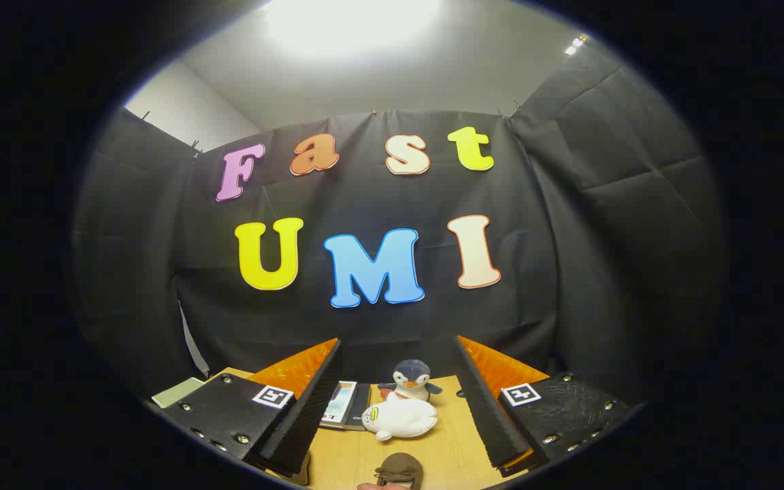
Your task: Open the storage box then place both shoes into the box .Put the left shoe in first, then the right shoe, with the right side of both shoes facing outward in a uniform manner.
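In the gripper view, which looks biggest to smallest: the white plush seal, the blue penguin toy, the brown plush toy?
1. White plush seal.
2. Blue penguin toy.
3. Brown plush toy, partly cut off, so unsure.
Open gripper fingers flank them.

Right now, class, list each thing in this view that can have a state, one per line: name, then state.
claw: open, fingers wide apart, holding nothing
penguin toy: upright on the table, beyond the fingers
white plush toy: lying on its side, just before the penguin
brown plush toy: between the fingers, partly cut off
booklet: lying flat
table: bearing the toys
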`<action>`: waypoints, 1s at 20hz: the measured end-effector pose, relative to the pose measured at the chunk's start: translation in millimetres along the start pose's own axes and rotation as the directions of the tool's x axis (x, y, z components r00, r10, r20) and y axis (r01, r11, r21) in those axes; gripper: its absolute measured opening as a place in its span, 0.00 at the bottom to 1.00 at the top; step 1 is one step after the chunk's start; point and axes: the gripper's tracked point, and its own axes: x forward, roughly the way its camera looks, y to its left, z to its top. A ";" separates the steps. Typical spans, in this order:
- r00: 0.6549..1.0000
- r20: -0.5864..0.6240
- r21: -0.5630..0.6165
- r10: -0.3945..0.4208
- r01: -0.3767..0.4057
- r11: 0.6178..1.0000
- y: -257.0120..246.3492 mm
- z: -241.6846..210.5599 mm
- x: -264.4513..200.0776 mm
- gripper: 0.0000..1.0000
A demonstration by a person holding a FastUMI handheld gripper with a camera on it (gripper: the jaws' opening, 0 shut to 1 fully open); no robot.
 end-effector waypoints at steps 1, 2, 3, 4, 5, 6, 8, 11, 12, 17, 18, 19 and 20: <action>1.000 -0.003 0.002 0.005 -0.005 1.000 1.6 -0.9 0.9 0.96; 1.000 -0.006 0.007 0.006 -0.006 1.000 3.0 -0.1 2.0 0.96; 1.000 -0.005 0.011 0.007 -0.007 1.000 2.9 -0.4 3.0 0.96; 1.000 -0.003 0.013 0.006 -0.006 1.000 3.7 0.7 4.7 0.96; 1.000 -0.003 0.012 0.005 -0.005 1.000 4.0 0.0 5.9 0.96; 1.000 -0.003 0.011 0.006 -0.006 1.000 5.1 -0.4 6.8 0.96; 1.000 -0.008 0.013 0.007 -0.007 1.000 8.9 -2.1 7.9 0.96; 1.000 -0.012 0.003 0.001 -0.001 1.000 12.5 -4.1 9.8 0.96; 1.000 -0.014 -0.003 -0.003 0.003 1.000 13.7 -4.5 10.3 0.96; 0.999 -0.018 -0.019 -0.033 0.032 0.999 21.6 -10.7 11.8 0.96; 0.999 -0.020 -0.023 -0.040 0.040 0.999 23.4 -12.5 11.8 0.96; 0.999 -0.022 -0.027 -0.047 0.046 0.999 25.4 -15.4 11.6 0.96; 0.998 -0.026 -0.028 -0.051 0.051 0.998 27.9 -19.1 11.7 0.96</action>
